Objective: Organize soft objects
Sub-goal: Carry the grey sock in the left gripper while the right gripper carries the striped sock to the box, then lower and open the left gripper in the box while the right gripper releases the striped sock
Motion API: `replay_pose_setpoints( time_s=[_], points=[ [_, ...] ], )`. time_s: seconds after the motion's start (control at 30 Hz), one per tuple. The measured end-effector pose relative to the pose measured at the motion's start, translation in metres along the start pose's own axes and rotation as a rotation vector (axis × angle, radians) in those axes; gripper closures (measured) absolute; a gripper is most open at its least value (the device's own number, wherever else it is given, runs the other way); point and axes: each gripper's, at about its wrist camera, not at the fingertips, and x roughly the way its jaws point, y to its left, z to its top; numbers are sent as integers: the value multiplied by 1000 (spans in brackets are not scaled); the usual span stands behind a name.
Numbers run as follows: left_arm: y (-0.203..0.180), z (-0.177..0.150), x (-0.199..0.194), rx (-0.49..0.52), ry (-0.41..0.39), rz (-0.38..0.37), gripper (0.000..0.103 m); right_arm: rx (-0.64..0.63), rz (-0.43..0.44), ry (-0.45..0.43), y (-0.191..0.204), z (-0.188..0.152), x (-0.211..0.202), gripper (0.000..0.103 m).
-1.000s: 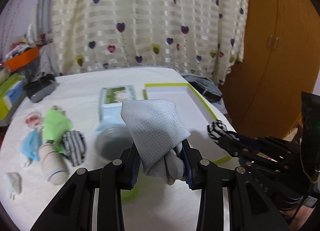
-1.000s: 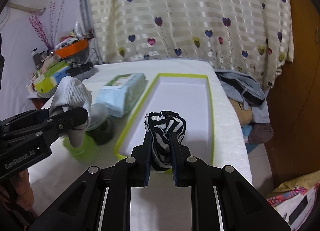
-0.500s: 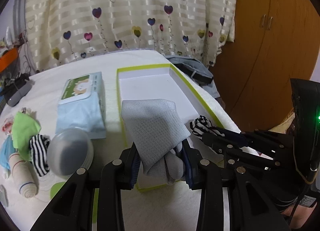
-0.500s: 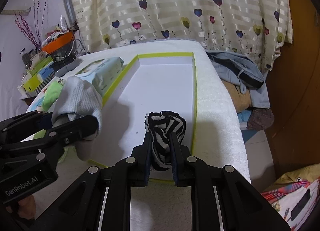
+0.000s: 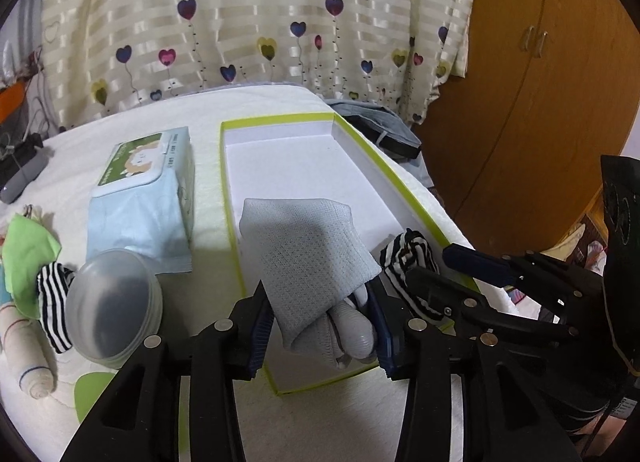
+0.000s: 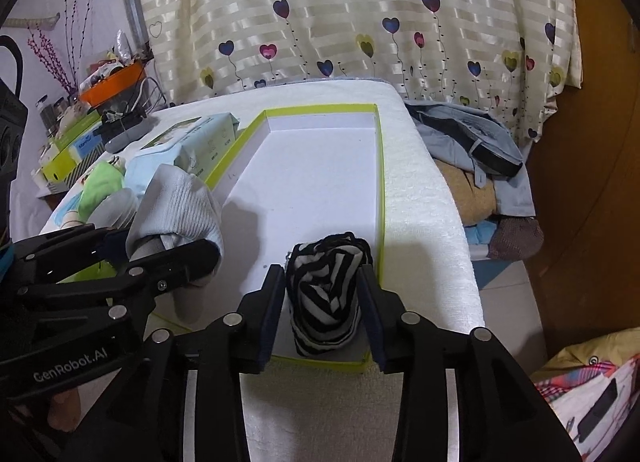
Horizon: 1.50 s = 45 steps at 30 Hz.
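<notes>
- The right gripper (image 6: 323, 304) has just been opening its jaws: the rolled black-and-white striped sock (image 6: 325, 294) stands between them, and the dark pads now sit just clear of it on either side, so the grip looks let go.
- That sock rests in the near right corner of the shallow white tray with the lime-green rim (image 6: 380, 197), its long axis running away from the fingers towards the far end.
- The left gripper (image 5: 320, 326) has also just been widening, with the folded pale grey-blue knitted sock (image 5: 308, 254) between its jaws; the left pad looks just parted from the cloth, the right one is hidden by the fold.
- That sock lies over the tray's near left part, tilted up and leftwards from the fingers.
- Each hand is right at its own sock, so I judge the coming move to be a straight draw-back out of the tray.
- Hidden: whether the grey sock's underside touches the tray floor.
- Outside the tray to the left lie a second striped sock (image 5: 54, 294) and a green cloth (image 5: 28, 246), cut off at the edge.
</notes>
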Motion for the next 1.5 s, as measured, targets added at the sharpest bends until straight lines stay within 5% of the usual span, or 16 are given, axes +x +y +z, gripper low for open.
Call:
replay_pose_setpoints(
  time_s=[0.93,1.3,1.5],
  points=[
    [6,9,-18,-18,-47,-51,45,41,-23,-43,-11,-8,-27,57],
    [31,-6,-55,-53,-92,-3,45,-87,-49,-34,30,-3,-12,58],
    [52,-17,-79,-99,-128,29,46,-126,5,57,44,-2,14,58]
  ],
)
